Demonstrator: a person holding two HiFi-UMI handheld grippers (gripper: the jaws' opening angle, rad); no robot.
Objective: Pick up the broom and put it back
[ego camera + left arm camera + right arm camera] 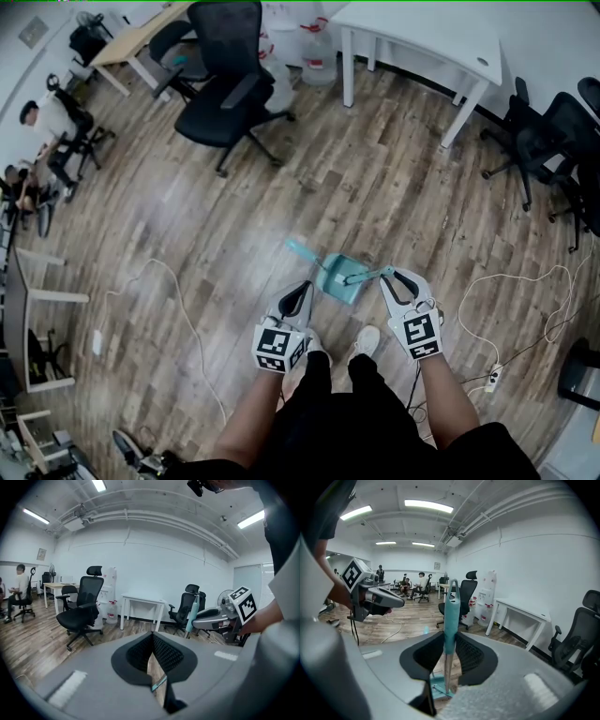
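I hold the broom (451,616), likely light and stiff, by its teal grip in the right gripper (449,641), head at 6 o'clock; left gripper (153,639) closed, empty.

One high, two low
Head view looks steeply down; both gripper views face level across the room, sharing the black office chair (86,604) (468,595).
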